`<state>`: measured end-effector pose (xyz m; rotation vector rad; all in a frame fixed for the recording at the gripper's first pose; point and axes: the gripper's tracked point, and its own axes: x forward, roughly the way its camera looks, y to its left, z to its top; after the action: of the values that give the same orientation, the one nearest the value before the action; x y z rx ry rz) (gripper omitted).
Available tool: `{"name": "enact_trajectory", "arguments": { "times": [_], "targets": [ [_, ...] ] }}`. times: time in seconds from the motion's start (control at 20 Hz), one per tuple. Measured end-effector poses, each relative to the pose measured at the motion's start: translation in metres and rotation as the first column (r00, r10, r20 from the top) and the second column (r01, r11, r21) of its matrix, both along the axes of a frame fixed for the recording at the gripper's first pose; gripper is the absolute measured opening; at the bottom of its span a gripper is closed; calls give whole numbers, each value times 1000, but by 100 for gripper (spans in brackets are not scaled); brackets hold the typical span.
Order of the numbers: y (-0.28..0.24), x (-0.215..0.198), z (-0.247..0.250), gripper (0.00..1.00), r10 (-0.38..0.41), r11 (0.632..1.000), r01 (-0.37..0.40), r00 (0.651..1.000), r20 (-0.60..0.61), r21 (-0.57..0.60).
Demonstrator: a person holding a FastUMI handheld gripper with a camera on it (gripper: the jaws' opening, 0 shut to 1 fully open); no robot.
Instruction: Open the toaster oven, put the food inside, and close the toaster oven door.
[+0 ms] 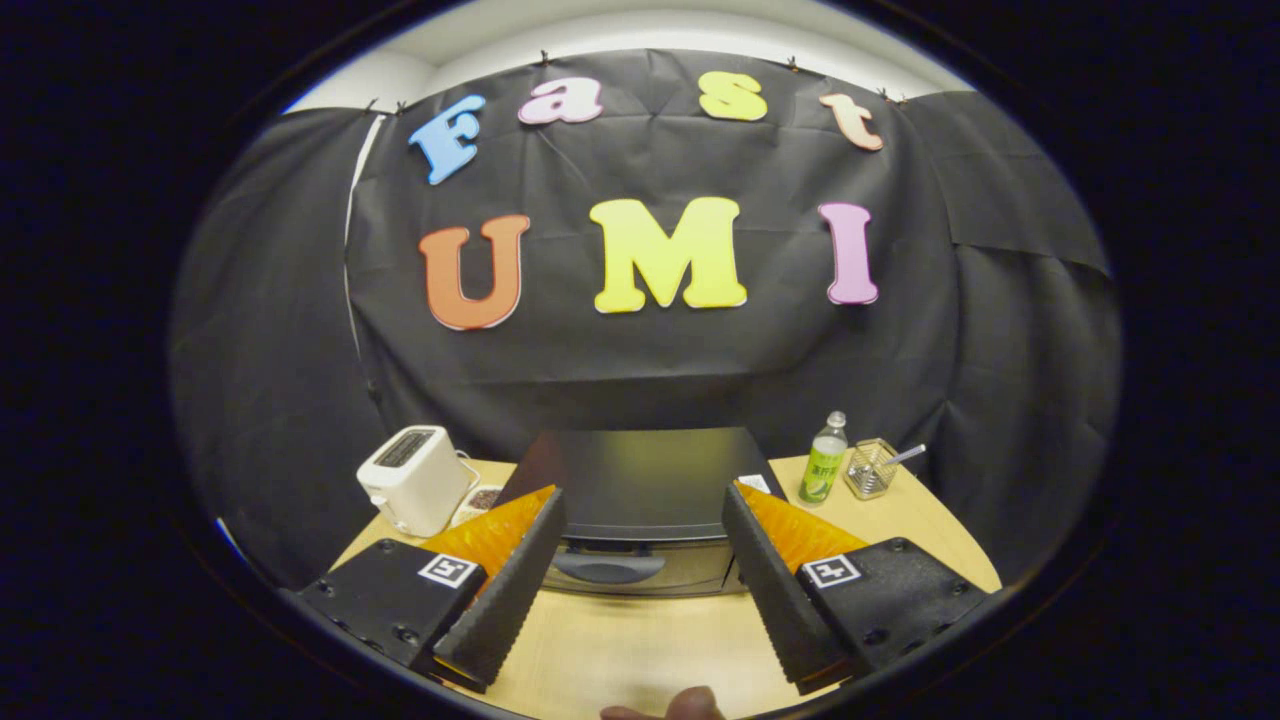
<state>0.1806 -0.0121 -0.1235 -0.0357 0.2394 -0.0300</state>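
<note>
A: Where does the gripper [640, 590] sit?

B: Above the near part of the wooden table [640, 650], pointed at the toaster oven [640, 500]. Its two fingers are spread wide, nothing between them but bare tabletop and the oven's front.

A: And the oven itself?

B: Just ahead of the fingertips, centred in the gap. It is a dark box with a flat top, seen slightly from above. The door looks closed, and its handle [607, 567] (a wide, rounded grip along the upper front) lies between the fingers, nearer the left one. Neither finger touches it.

A: Any food to go in?

B: I can't make out any for certain. There is a small plate [482, 499] tucked between the oven and a white pop-up toaster [413, 480] to the left, with something dark on it, too small to tell what.

A: What's on the other side?

B: To the right of the oven, toward the back of the table, a plastic bottle [824, 460] with a green label stands upright. Just beside it is a clear square holder [869, 469] with a utensil leaning out of it. A small white card [755, 483] lies by the oven's right rear corner.

A: Anyone around?

B: A fingertip [690, 706] of a person pokes in at the near edge of the table, below the fingers.
</note>
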Motion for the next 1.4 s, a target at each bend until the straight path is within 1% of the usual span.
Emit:
{"name": "enact_trajectory", "arguments": {
  "times": [0.15,0.25,0.35,0.5,0.6,0.65,0.8,0.9,1.0,1.15,1.25,1.4],
  "targets": [
    [2,33,-38,100,-5,1000,4,999,-47,-17],
    [6,48,-62,100,-1,999,-2,997,-77,-34],
    [8,53,-87,100,-1,1000,-3,992,-126,-31],
    [7,60,-110,100,-12,999,5,986,-168,-38],
    [5,63,-122,100,-15,1000,12,980,-201,-12],
    [6,67,-119,100,-15,1000,17,984,-180,7],
    [6,73,-121,100,-19,999,25,984,-180,29],
    [6,72,-120,100,-43,999,45,982,-184,8],
    [6,71,-124,100,-57,998,62,980,-190,23],
    [8,62,-130,100,-37,997,52,976,-214,65],
    [8,45,-134,100,-20,997,36,972,-233,64],
    [7,18,-149,100,-35,998,47,970,-240,44]
  ]
}}
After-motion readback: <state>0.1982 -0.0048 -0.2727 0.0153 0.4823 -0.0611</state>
